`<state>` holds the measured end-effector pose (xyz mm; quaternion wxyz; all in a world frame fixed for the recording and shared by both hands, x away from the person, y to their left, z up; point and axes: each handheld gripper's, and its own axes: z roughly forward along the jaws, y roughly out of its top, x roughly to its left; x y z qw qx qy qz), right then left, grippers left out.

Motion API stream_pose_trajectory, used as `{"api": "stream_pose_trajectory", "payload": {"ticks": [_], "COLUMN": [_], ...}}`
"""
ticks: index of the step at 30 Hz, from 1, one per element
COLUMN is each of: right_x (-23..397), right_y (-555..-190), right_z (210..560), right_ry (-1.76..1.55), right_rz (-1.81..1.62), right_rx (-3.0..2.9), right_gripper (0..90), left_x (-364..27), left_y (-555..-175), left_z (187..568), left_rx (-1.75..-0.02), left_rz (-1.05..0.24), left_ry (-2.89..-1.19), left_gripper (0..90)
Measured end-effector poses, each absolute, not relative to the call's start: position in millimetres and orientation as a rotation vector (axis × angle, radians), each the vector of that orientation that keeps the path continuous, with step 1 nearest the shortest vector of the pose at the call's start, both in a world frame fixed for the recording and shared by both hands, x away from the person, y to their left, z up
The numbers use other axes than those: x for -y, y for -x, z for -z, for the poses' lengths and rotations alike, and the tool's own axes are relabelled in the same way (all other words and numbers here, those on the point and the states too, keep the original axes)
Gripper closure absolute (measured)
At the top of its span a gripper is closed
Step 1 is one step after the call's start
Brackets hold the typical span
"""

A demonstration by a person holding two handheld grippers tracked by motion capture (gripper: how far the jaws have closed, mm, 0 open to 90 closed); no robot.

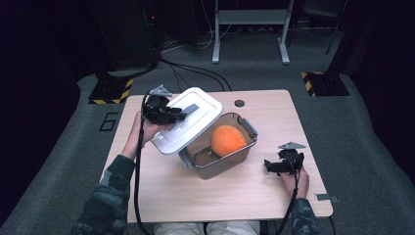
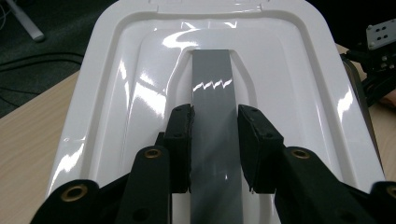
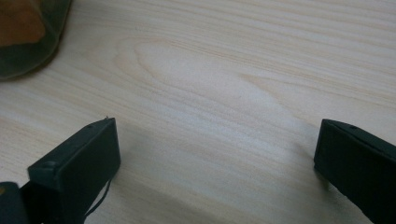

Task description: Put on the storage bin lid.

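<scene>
Gripping the grey handle [image 2: 212,116] of the white lid [image 1: 187,119], the left gripper [image 1: 172,116] has its jaws clamped on either side of that strip, and the left gripper view puts both pads flat against its edges. From the high view the lid hangs tilted, its near-left corner dipping toward the table [image 1: 161,191] and its far edge raised. It sits left of and partly over the box [image 1: 219,147], covering the box's far-left corner while most of the opening stays bare. Inside the clear box lies an orange ball [image 1: 227,140], toward its right half. A grey latch stands out at the box's right end.

Over on the right, near the edge, the right gripper [image 1: 275,167] rests low by the table with its jaws spread wide and nothing between them; the right gripper view has bare wood between the two black pads, and a corner of the box at its top left. That gripper sits well apart from the box, to its near right.

Count: one lid, one box, one ball, two grippers.
</scene>
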<state>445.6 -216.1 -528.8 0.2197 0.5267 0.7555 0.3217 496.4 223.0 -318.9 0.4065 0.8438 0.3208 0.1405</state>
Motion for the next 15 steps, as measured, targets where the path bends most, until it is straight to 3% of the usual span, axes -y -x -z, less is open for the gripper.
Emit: {"api": "stream_pose_trajectory", "payload": {"ticks": [15], "right_x": [216], "right_y": [-446], "right_z": [529], "right_ry": [-1.457], "right_rz": [-0.891], "right_rx": [-2.09], "right_gripper": [0.0], "left_x": [-193], "left_y": [-496], "left_z": [325], "left_rx": [-0.764], "left_rz": [-0.301], "left_ry": [-2.157], "left_gripper": [66.6]}}
